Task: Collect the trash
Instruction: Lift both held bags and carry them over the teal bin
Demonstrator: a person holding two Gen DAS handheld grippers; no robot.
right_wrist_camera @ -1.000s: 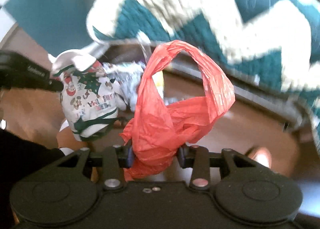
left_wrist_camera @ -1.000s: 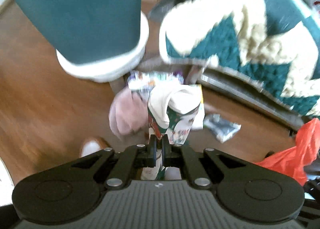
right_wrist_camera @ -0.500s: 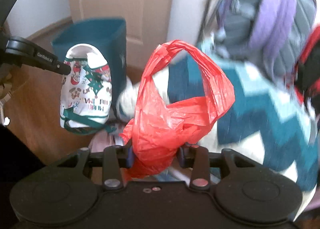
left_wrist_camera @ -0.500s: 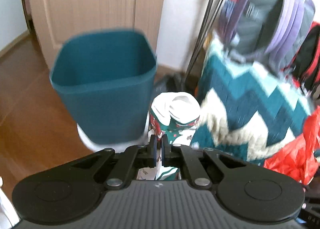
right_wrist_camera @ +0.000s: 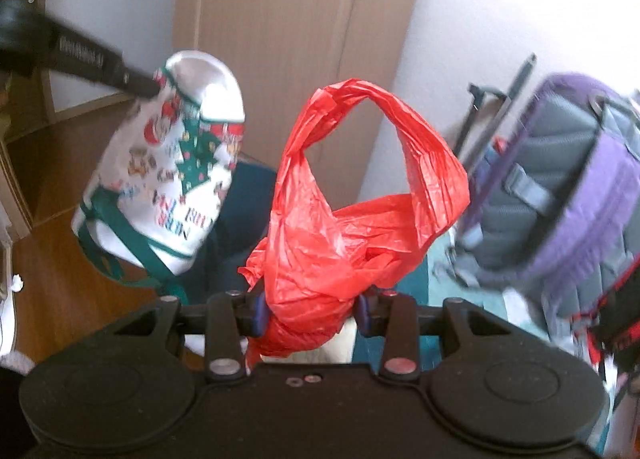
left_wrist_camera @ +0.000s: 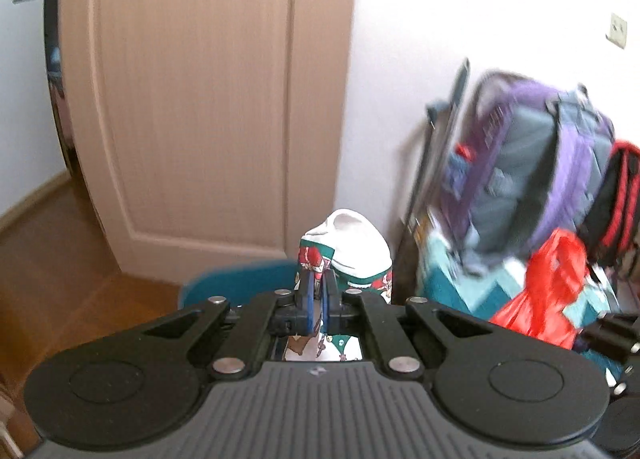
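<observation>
Rising above the teal bin point(left_wrist_camera: 240, 283), left tool point(left_wrist_camera: 318, 301) clamps paper cup point(left_wrist_camera: 352, 255), right tool point(right_wrist_camera: 308, 313) grips red bag point(right_wrist_camera: 340, 227).

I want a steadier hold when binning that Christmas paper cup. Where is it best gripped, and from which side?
Probably its open rim, where the left gripper pinches the cup now: one jaw inside, one outside. The thin wall suits narrow jaws; come from the mouth end, since the crumpled body would squash.

Teal bin point(left_wrist_camera: 236, 283) mostly hidden

The wooden floor point(left_wrist_camera: 60, 279) carries a teal bin point(left_wrist_camera: 240, 285) near the door point(left_wrist_camera: 200, 99).
</observation>
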